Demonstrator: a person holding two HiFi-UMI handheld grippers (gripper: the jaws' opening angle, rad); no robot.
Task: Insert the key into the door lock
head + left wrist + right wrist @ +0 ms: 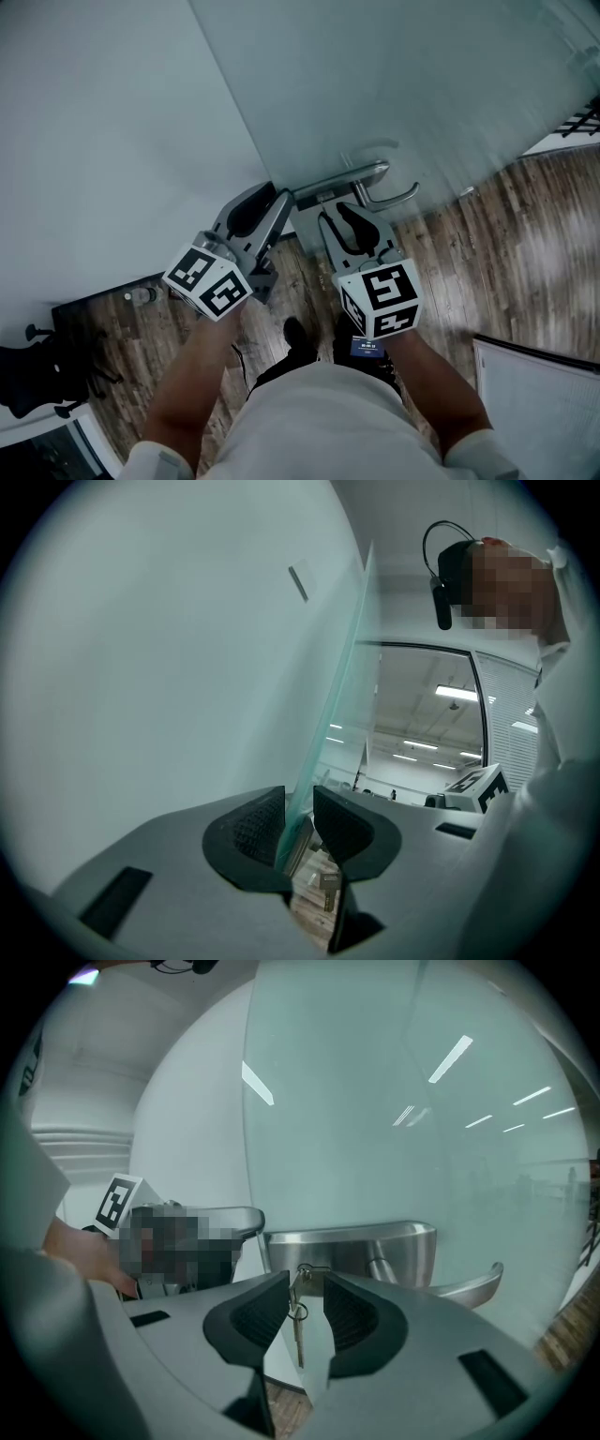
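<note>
At door (375,84) edge, left gripper (298,822) jaws spread astride it; right gripper (307,1297) pinches key (302,1279) at lock (352,1246), handle (464,1288) right.

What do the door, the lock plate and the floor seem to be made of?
The door looks like frosted glass: translucent, with a greenish edge. The lock plate seems brushed metal, perhaps steel: dull grey sheen. The floor is wood or wood-look planks: grain and seams show.
</note>
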